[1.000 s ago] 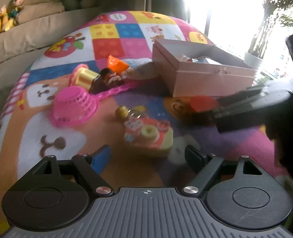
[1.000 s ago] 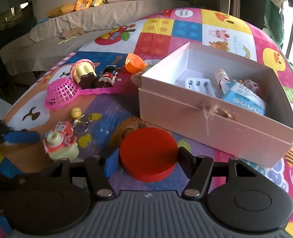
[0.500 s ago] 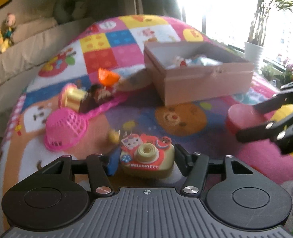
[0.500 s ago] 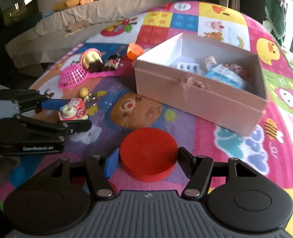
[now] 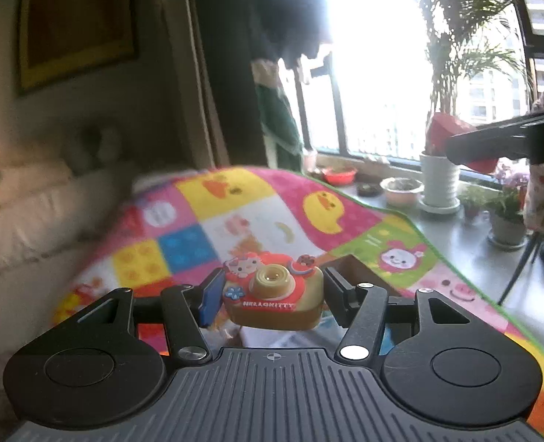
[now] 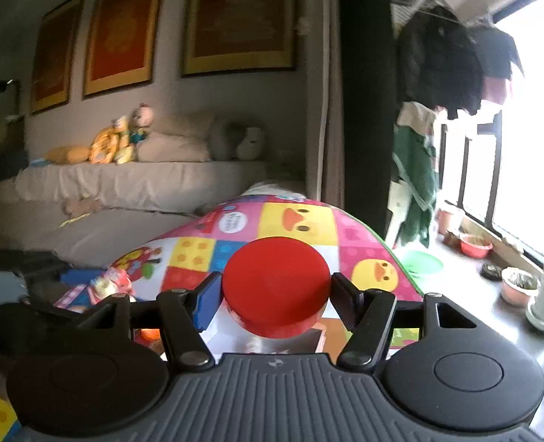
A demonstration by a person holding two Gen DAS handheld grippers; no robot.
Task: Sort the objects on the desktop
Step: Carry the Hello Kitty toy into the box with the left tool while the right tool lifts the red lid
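Lifted – toy camera (image 5: 274,296), red disc (image 6: 275,287)

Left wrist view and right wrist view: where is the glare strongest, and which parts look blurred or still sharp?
Left wrist view: the window is blown out to white, the sofa side is dim and smeared, yet the toy camera between the fingers is sharp. Right wrist view: glare stays at the right edge, the red disc is crisp, and the wall pictures curve from fisheye distortion.
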